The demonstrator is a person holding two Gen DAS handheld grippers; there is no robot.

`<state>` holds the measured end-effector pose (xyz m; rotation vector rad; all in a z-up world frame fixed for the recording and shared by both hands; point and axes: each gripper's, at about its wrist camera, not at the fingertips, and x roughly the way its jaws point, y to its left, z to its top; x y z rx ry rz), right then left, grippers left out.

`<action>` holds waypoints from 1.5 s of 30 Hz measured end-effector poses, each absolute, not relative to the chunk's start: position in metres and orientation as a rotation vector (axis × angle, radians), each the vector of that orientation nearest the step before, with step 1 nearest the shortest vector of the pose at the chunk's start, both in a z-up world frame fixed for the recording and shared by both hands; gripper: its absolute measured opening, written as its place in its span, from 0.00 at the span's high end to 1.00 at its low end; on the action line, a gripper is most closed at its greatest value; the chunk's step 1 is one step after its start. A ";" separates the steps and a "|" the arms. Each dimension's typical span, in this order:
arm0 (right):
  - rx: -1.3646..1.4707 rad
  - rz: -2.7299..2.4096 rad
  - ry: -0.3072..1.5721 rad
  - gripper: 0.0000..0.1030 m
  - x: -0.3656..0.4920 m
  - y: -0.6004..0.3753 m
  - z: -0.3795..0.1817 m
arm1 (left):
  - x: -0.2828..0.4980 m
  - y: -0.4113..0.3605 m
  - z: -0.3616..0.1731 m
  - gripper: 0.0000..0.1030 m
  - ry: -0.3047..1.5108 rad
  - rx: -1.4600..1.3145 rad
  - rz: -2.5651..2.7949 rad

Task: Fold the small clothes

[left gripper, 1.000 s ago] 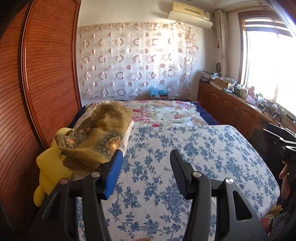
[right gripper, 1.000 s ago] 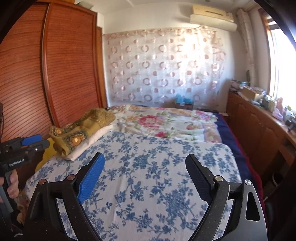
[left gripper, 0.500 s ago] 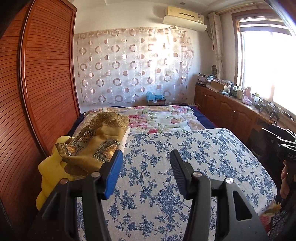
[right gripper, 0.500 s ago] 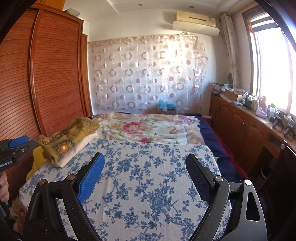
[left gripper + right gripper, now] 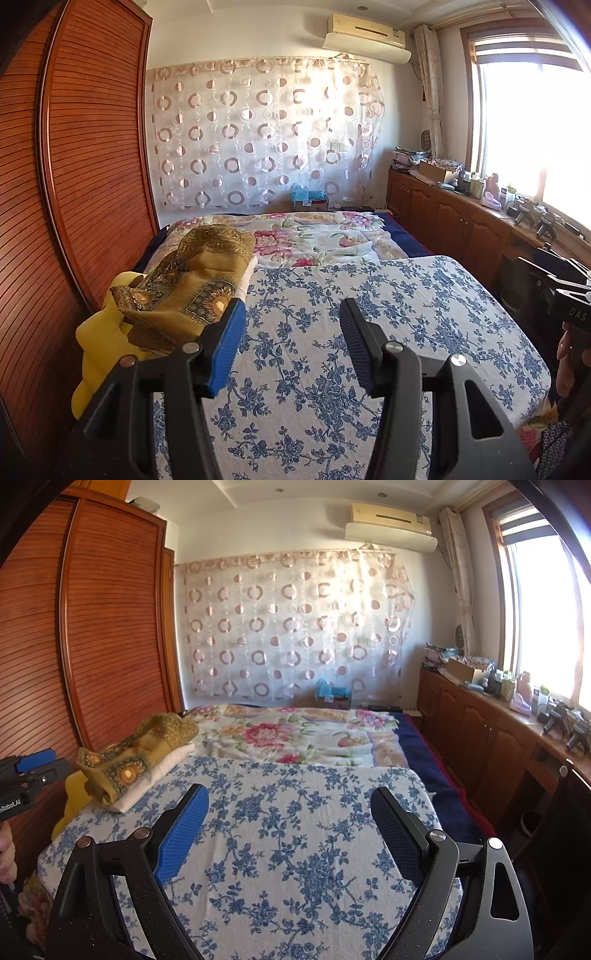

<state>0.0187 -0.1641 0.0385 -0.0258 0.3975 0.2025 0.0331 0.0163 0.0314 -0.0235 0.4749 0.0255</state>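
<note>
A pile of small clothes lies at the bed's left edge: a mustard patterned cloth [image 5: 192, 284] [image 5: 136, 753] on top, a white garment [image 5: 155, 779] under it and a yellow piece [image 5: 99, 343] at the near end. My left gripper [image 5: 291, 314] hovers open above the blue-flowered sheet [image 5: 388, 314], its left finger just right of the pile, nothing between its pads. My right gripper [image 5: 288, 801] stands wide open and empty over the middle of the same sheet [image 5: 295, 830]. The left gripper's body [image 5: 26, 779] shows at the right wrist view's left edge, in a person's hand.
A wooden slatted wardrobe [image 5: 74, 184] runs along the bed's left side. A pink-flowered quilt [image 5: 314, 240] covers the far half. Wooden cabinets [image 5: 498, 746] with clutter on top line the right wall under a bright window. A patterned curtain [image 5: 295, 627] hangs at the back.
Both views have tilted upward, showing more wall and ceiling; the bed sits lower in frame. The grippers' openings look unchanged and the clothes pile has not moved.
</note>
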 end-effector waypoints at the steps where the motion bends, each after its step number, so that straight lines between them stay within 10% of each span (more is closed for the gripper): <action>1: -0.027 0.202 0.397 0.12 0.019 -0.164 0.038 | 0.033 0.016 0.032 0.49 0.475 -0.023 0.025; 45: -0.026 0.205 0.391 0.12 0.011 -0.165 0.042 | 0.028 0.008 0.036 0.49 0.464 -0.014 0.007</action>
